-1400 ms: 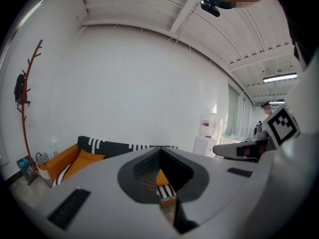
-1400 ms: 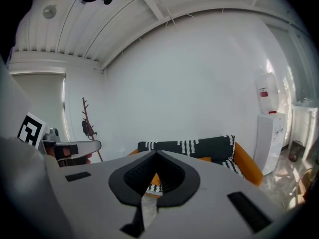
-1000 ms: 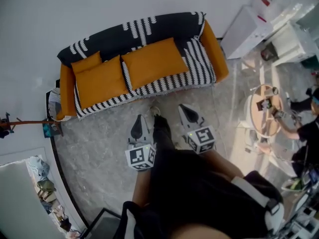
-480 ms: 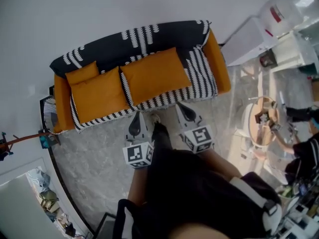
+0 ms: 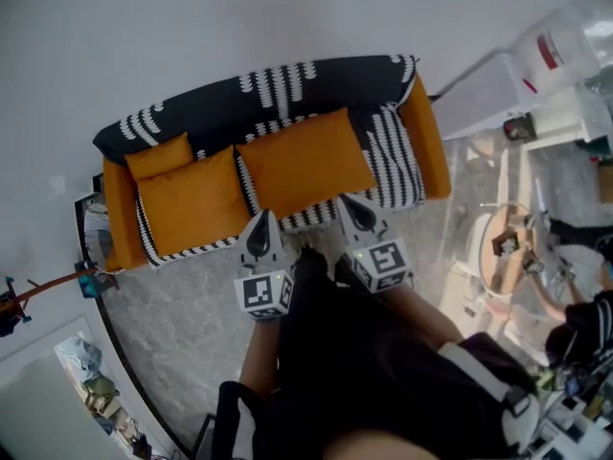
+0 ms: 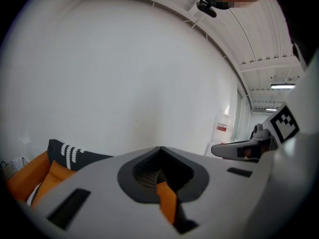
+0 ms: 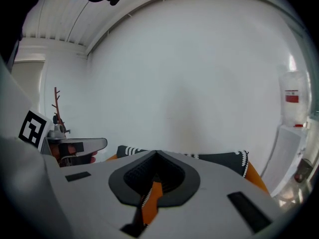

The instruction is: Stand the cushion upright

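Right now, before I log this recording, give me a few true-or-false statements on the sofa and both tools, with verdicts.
1. The left tool and the right tool are both shut and empty. True.
2. The sofa is blue. False: it is orange, under a black-and-white striped cover.
3. In the head view, a small orange cushion sits at the sofa's left end. True.
4. The left tool grips the small orange cushion. False: it is apart from it, at the sofa's front edge.
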`<state>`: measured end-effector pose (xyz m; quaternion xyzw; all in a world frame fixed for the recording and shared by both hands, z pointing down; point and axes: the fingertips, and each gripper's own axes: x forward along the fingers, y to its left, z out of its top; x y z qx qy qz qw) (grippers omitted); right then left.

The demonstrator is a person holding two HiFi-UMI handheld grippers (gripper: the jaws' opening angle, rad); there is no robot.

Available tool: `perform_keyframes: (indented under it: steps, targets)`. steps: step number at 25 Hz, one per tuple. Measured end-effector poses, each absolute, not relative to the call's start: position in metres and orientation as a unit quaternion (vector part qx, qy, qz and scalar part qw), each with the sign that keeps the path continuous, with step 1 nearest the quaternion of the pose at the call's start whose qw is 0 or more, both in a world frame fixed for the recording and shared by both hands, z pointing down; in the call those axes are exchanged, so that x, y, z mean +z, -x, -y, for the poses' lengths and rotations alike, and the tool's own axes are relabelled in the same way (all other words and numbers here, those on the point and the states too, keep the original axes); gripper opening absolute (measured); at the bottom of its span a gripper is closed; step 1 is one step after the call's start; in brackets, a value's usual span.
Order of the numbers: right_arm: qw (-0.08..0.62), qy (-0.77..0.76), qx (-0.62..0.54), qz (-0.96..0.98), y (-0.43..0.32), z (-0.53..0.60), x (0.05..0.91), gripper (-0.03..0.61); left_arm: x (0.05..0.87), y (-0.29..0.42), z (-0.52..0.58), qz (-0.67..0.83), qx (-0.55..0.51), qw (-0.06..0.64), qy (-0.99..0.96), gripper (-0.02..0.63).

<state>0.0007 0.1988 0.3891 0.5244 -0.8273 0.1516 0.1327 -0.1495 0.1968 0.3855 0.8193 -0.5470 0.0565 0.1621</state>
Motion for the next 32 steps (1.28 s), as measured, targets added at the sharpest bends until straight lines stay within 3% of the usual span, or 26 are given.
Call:
perform_keyframes:
  steps: [9,20,32]
  targets:
    - [0.129,-0.494,0.132,0.849,-0.020,-0.121,0.389,-0.009,0.396,0.130,-0.143,0.571,0.068,0.169,-0.801,-0.009]
    - [0.179,-0.385,0.145,0.894,-0.042,-0.027,0.413,-0.009,0.412,0.106,-0.062,0.634,0.104,0.160,-0.749,-0.009]
    - [0.241,-0.307,0.121,0.913,-0.036,0.052,0.466,-0.009,0.461,0.109,0.008,0.565,0.204,0.139,-0.787,-0.009]
